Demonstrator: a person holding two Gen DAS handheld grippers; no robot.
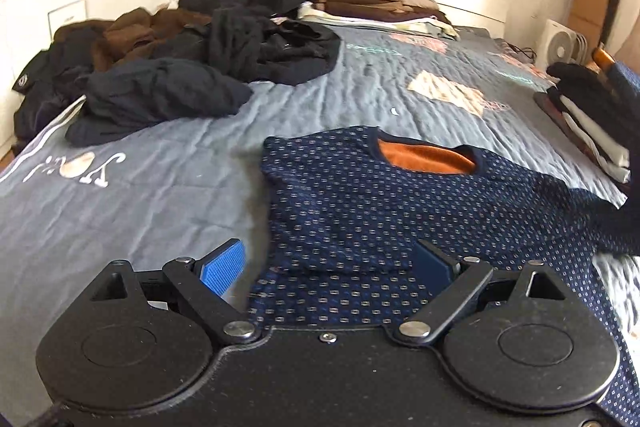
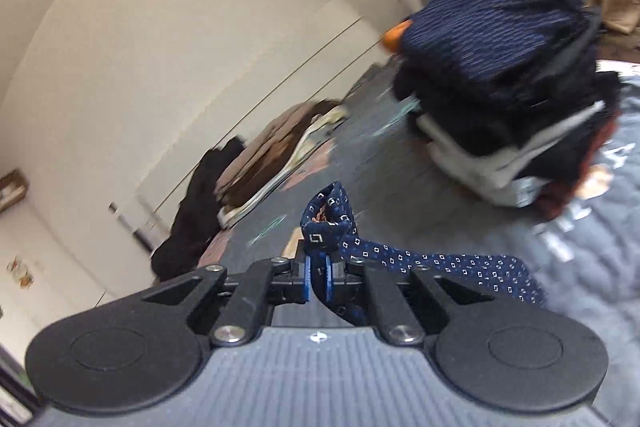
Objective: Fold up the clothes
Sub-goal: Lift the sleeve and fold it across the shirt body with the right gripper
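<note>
Right gripper [image 2: 318, 277] pinches the navy patterned shirt; left gripper [image 1: 332, 263] stands spread wide above it
The right gripper's blue pads [image 2: 329, 277] are pressed together on a bunched strip of the shirt [image 2: 440, 265], which trails away to the right over the grey bedspread [image 2: 580, 267], with a stack of folded clothes [image 2: 508, 131] beyond it. The left gripper's pads [image 1: 222, 265] are far apart and grip nothing; the shirt [image 1: 352, 203] lies spread on the bedspread [image 1: 140, 195] just ahead, orange lining showing at the collar [image 1: 426, 155], a heap of dark unfolded clothes [image 1: 192, 67] further back on the left
</note>
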